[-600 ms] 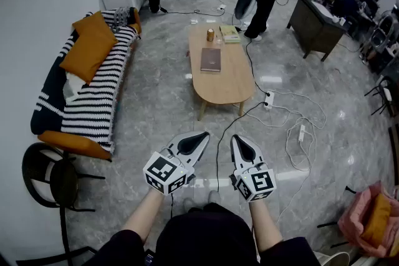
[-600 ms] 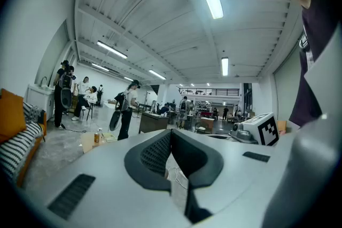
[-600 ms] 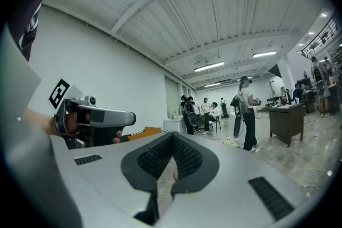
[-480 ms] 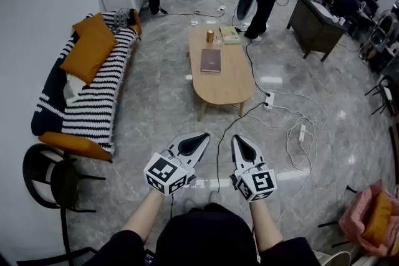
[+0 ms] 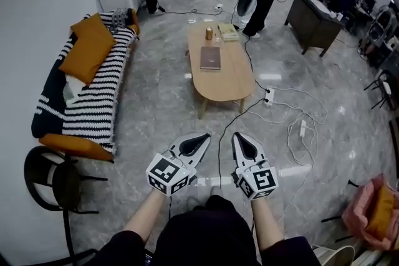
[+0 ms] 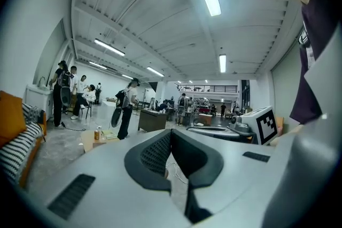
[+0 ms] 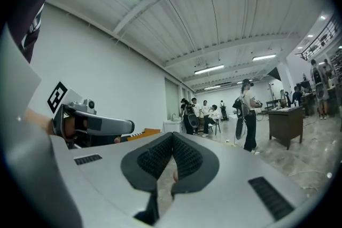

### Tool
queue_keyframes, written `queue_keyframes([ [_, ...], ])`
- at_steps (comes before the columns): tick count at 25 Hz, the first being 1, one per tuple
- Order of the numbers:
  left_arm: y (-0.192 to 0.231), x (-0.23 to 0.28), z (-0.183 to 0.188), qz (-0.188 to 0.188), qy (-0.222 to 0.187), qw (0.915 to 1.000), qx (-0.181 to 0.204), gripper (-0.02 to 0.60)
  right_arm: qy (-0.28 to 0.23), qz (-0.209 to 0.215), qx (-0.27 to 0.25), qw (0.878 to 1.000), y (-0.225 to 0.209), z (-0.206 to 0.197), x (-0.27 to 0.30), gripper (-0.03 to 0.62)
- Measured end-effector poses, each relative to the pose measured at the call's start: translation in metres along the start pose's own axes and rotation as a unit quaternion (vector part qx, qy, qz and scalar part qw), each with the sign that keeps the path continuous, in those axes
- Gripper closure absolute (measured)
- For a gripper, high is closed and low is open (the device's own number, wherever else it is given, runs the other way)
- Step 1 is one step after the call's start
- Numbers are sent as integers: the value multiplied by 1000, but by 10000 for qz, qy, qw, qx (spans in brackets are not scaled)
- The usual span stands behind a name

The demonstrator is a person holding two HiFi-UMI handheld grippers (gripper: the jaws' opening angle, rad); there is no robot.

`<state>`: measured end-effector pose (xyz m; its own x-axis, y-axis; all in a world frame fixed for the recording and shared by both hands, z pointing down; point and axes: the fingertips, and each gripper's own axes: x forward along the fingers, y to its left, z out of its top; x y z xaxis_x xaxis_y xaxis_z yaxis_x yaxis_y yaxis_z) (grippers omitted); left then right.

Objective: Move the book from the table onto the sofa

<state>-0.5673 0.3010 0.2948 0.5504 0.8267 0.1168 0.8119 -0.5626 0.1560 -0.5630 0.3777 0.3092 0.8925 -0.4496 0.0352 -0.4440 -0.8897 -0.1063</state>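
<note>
A brown book (image 5: 211,58) lies flat on the oval wooden table (image 5: 221,85), far ahead of me. The striped sofa (image 5: 93,93) with orange cushions stands along the left wall. My left gripper (image 5: 205,134) and right gripper (image 5: 237,135) are held side by side over the floor in front of me, well short of the table. Both are shut with nothing between their jaws. In the left gripper view the left gripper (image 6: 171,132) points level into the room; the table's far end shows small at left. In the right gripper view the right gripper (image 7: 172,136) also points level.
A can (image 5: 209,33) and a greenish book (image 5: 229,32) sit at the table's far end. Cables and a power strip (image 5: 269,98) trail across the floor right of the table. A black chair (image 5: 53,180) stands near left. People stand at the back, near a dark desk (image 5: 316,22).
The view has shifted slightly forward, so table and sofa sit a touch lower in the frame. Both grippers keep their pose and stay shut.
</note>
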Motion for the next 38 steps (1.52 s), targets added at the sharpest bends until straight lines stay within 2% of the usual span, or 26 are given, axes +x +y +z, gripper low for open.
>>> queue_keyframes([
  [7, 30, 5, -14, 31, 164, 9998, -128, 566, 175, -5, 40, 9998, -7, -15, 24, 569],
  [14, 86, 42, -28, 92, 346, 9989, -301, 566, 333, 45, 201, 9992, -39, -35, 79, 569],
  [23, 160, 105, -20, 289, 504, 9971, -490, 566, 512, 180, 481, 9974, -96, -45, 162, 569],
  [30, 193, 140, -11, 424, 570, 9963, -480, 566, 532, 260, 660, 9961, -127, -45, 200, 569],
  [38, 225, 164, -9, 411, 694, 9958, -438, 566, 519, 263, 822, 9949, -145, -49, 235, 569],
])
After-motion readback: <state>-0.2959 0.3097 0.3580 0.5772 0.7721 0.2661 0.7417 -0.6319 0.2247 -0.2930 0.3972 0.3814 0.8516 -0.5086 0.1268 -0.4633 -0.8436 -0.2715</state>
